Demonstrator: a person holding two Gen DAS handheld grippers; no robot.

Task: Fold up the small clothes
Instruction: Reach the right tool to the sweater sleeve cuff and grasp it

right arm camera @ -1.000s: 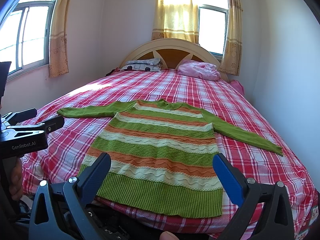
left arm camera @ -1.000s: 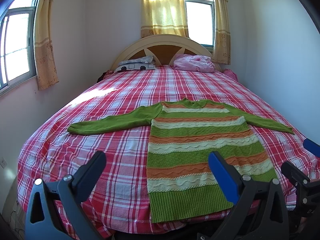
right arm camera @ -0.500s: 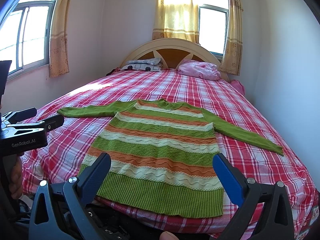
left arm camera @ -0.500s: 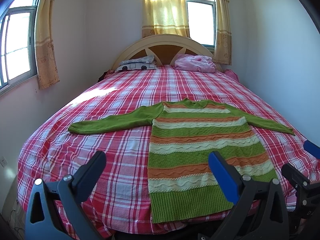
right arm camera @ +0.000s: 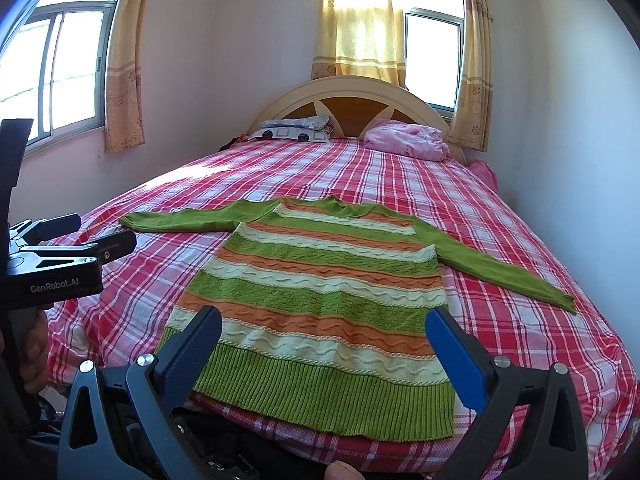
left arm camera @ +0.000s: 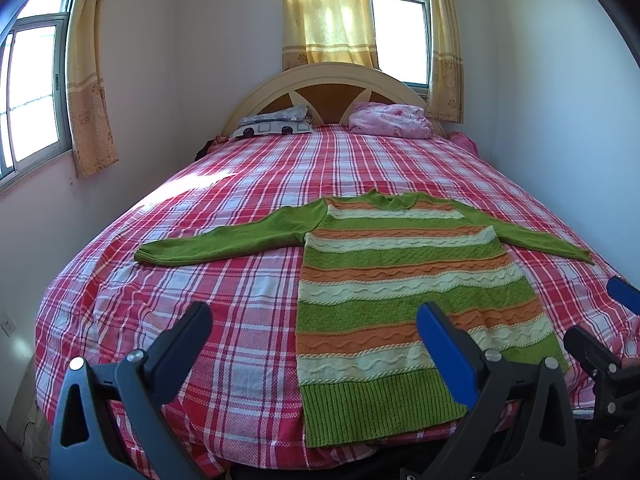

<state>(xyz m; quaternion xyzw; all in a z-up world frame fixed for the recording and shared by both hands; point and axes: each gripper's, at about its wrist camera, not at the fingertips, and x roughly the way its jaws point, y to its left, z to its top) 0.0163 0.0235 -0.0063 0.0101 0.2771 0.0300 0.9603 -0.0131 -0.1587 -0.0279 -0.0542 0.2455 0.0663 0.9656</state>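
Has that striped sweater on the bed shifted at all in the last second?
No. The striped sweater lies flat in the same spot on the plaid sheet, its collar toward the headboard; both tools hang open, not touching it.

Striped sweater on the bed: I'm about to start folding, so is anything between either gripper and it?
Nothing visible. The green, orange and cream striped knit sweater lies flat on the red plaid bedsheet; the left gripper and right gripper hover open near its hem.
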